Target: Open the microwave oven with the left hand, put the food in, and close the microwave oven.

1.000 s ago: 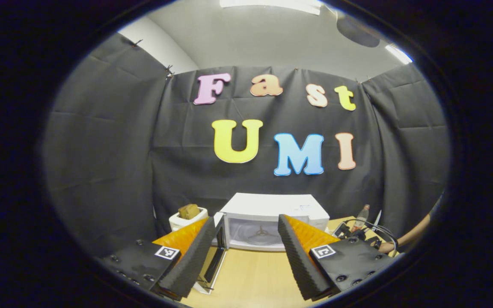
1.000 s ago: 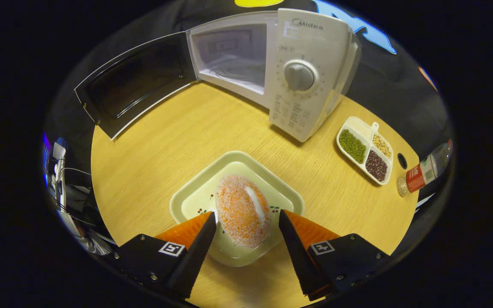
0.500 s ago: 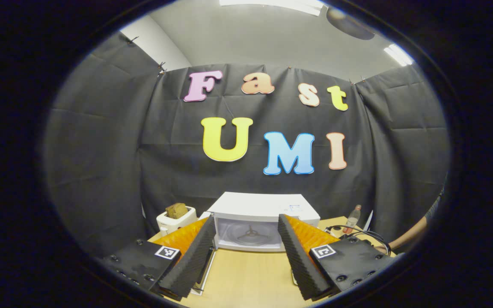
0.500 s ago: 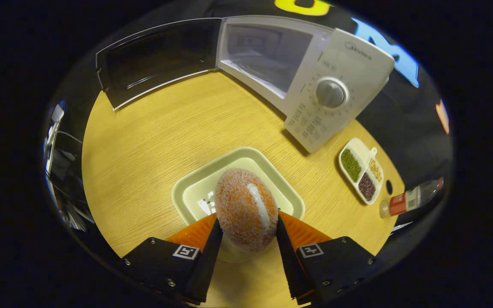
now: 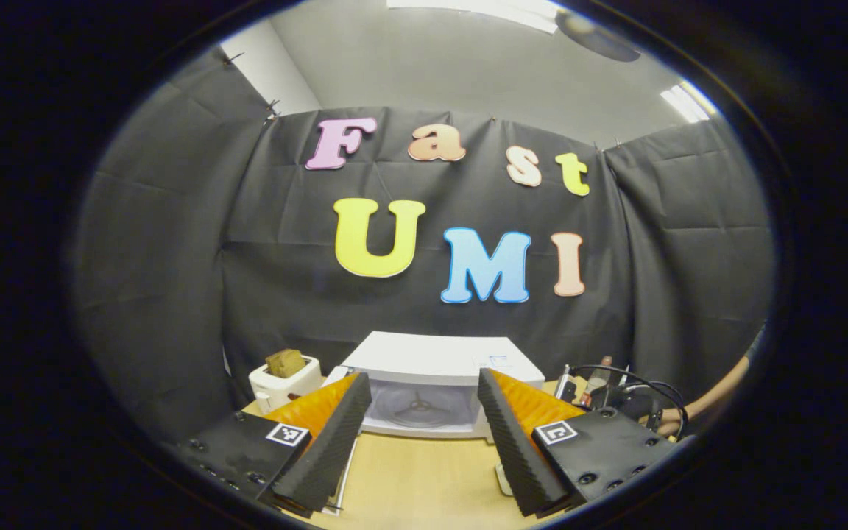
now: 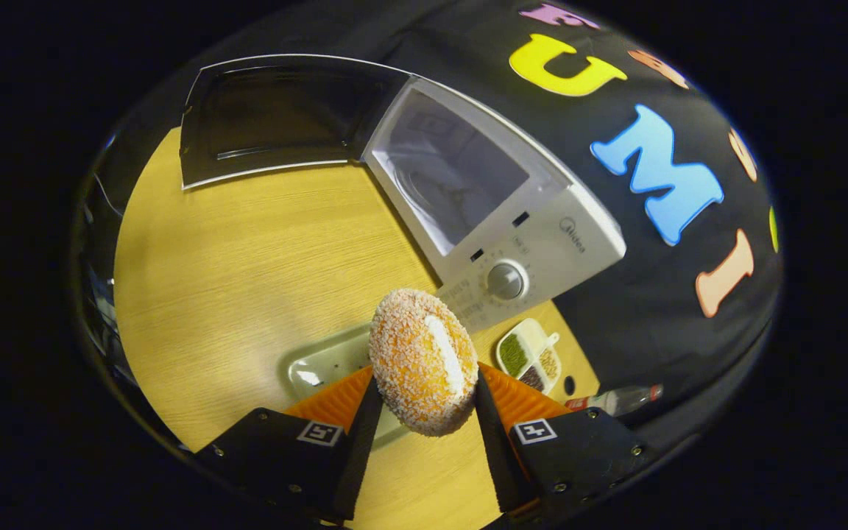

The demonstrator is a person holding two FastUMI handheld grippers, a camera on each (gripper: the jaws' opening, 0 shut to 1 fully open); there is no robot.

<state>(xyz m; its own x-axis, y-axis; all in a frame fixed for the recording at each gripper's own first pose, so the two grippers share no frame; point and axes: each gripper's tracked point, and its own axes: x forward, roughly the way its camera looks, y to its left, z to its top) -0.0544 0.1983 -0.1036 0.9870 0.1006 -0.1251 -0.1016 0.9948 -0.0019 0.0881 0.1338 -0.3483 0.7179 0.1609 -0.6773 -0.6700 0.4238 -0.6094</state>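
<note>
The right gripper (image 6: 422, 416) is clamped on the food (image 6: 422, 359), an oval crumb-coated roll with a pale stripe; both fingers press its flanks, and it hangs clear above the pale tray (image 6: 328, 362) near the table's front edge. The roll's long axis runs forward along the fingers, so its narrow end leads. Ahead of it and up to the right stands the microwave oven (image 6: 542, 228) toward the table's back edge, its door (image 6: 277, 121) swung wide to the left and its cavity (image 6: 450, 177) bare, with the turntable hub showing. The mouth faces the gripper at a slant, so the coming carry probably needs a forward reach with a turn to the right to square the roll to the opening. The left gripper (image 5: 418, 434) has its fingers spread with nothing between them, back from the oven over the table's front part, looking straight into the cavity; the right one, already loaded, is the nearer.
</note>
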